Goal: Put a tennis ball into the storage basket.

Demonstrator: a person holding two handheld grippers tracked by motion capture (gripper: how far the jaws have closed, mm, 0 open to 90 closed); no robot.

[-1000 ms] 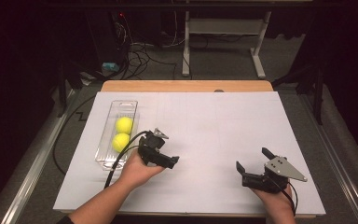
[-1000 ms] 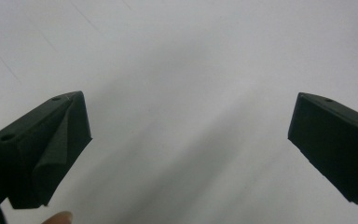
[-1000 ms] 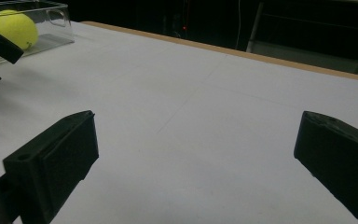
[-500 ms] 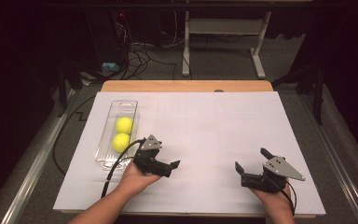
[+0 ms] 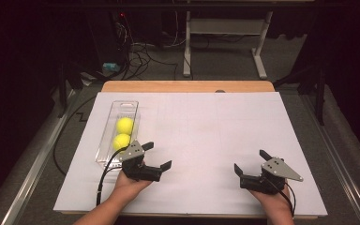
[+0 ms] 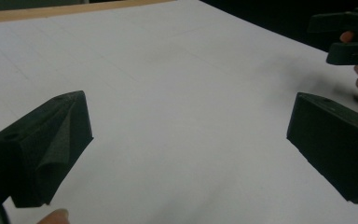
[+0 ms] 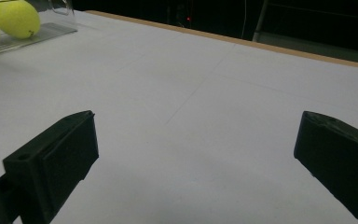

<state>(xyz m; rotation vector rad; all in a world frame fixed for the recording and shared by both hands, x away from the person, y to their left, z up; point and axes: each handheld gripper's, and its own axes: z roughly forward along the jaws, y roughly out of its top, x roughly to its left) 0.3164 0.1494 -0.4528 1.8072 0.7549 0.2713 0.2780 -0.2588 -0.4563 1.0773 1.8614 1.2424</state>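
Observation:
Two yellow lemon-like fruits (image 5: pixel 125 125) (image 5: pixel 121 141) lie in a clear plastic tray (image 5: pixel 104 149) on the left of the white-covered table (image 5: pixel 206 126). My left gripper (image 5: pixel 158 155) is open and holds nothing, just right of the tray's near end, held a little above the sheet. In the left gripper view its jaws stand wide apart over bare white sheet (image 6: pixel 186 144). My right gripper (image 5: pixel 251 161) is open too, near the front right edge. In the right gripper view (image 7: pixel 196 158) the jaws are spread, with the tray (image 7: pixel 37 35) and a fruit (image 7: pixel 16 17) at upper left.
The table's wooden far edge (image 5: pixel 187 86) borders a dark floor with cables and a desk frame (image 5: pixel 225 33). A black cable (image 5: pixel 104 180) trails from the left gripper over the front edge. The other hand's gripper (image 6: pixel 349 37) appears at the top right of the left gripper view.
My left gripper has drawn back from the tray's near end toward the front of the table. The right gripper has stayed in place. Both stay open.

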